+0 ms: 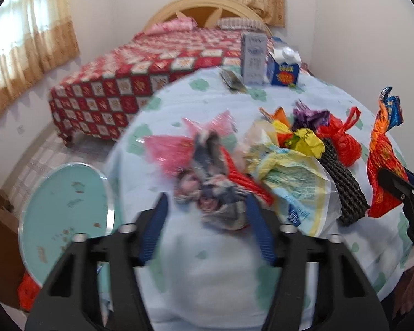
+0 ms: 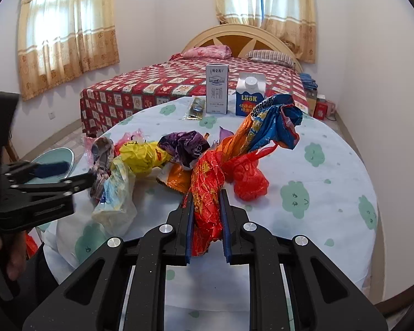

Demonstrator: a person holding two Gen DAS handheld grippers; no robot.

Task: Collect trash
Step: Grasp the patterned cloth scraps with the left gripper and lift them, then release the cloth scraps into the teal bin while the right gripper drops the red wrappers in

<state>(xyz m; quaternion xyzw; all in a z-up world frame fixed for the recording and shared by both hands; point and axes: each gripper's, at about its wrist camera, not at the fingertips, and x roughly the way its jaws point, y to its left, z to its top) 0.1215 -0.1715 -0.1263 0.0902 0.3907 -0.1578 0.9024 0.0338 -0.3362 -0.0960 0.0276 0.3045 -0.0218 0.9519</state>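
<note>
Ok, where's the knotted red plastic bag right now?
In the right wrist view the knotted red plastic bag lies on the cloud-print tablecloth, just right of the orange foil wrapper clamped in the right gripper.

Round worktop (image 2: 331,182), covered by a white cloth with green cloud prints. Far edge — two cartons (image 2: 217,88) upright, flat wrapper (image 2: 195,109) beside them. Centre — crumpled plastic bags (image 2: 140,155) and wrappers heaped together.
</note>
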